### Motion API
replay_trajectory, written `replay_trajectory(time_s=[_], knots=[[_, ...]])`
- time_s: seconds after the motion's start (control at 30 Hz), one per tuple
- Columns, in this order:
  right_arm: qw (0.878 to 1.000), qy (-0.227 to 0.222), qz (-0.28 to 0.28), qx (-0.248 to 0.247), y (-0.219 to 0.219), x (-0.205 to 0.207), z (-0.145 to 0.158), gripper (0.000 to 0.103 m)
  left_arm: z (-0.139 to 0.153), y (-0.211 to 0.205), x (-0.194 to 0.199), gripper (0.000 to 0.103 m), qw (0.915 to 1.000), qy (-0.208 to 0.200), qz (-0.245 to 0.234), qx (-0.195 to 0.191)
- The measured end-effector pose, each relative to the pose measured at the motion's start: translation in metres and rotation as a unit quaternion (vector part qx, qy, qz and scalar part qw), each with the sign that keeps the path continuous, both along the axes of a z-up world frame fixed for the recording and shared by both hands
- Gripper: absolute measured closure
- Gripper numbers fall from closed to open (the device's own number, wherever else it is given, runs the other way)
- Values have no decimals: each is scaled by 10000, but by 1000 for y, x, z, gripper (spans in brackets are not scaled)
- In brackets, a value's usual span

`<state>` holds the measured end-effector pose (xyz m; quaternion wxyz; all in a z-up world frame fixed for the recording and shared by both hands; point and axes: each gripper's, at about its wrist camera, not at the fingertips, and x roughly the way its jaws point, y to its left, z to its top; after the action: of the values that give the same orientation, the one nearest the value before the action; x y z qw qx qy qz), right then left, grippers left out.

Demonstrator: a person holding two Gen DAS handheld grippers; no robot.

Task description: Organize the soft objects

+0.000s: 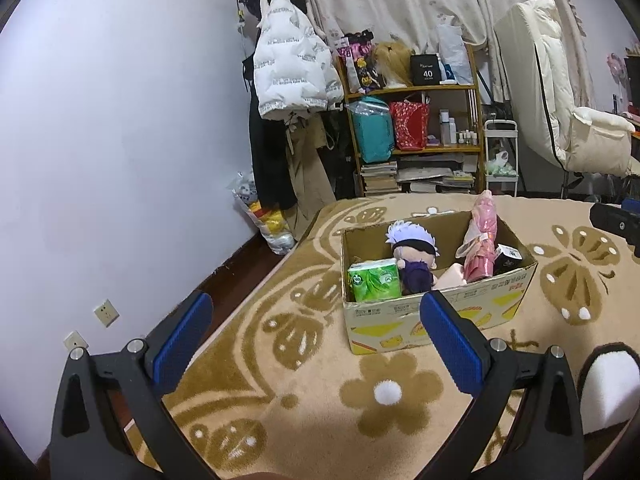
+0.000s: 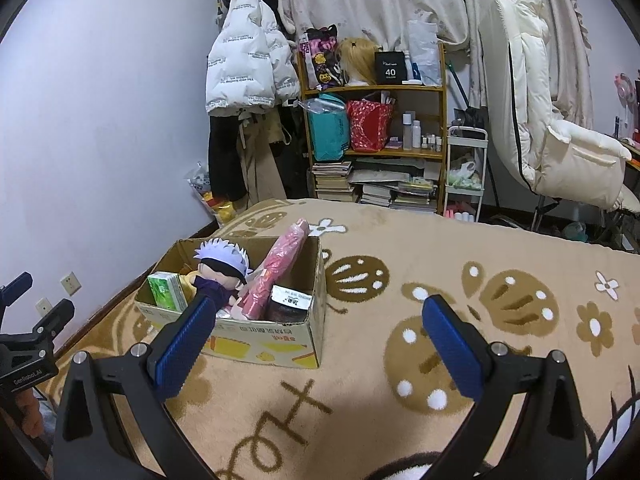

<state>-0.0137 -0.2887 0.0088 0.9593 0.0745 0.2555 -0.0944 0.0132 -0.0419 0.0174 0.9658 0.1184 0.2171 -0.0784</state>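
On the blanket [image 1: 280, 392] ahead of you sits the cardboard box [image 1: 436, 316]. In it, the tissue pack [image 1: 374, 280] lies at the left, the plush doll [image 1: 412, 256] just right of it, the folded umbrella [image 1: 482, 236] leaning further right. Far behind stands the shelf [image 1: 416, 120], the coat [image 1: 292, 68] hanging left of it, the chair [image 1: 560, 92] right.

Tan flower-patterned blanket [image 1: 280, 360], green tissue pack [image 1: 374, 280], white-haired doll [image 1: 412, 254] (purple outfit)
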Motion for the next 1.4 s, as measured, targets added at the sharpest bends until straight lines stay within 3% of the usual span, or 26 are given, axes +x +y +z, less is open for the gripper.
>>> replay_trajectory(time_s=[0.2,1.4], knots=[[10000,3,-4,-4,-1,0,0,0,-2,0,2,0,9999,149,-9,-60],[10000,-5,-15,-6,-4,-2,-1,0,0,-3,-2,0,9998,119,-13,-135]])
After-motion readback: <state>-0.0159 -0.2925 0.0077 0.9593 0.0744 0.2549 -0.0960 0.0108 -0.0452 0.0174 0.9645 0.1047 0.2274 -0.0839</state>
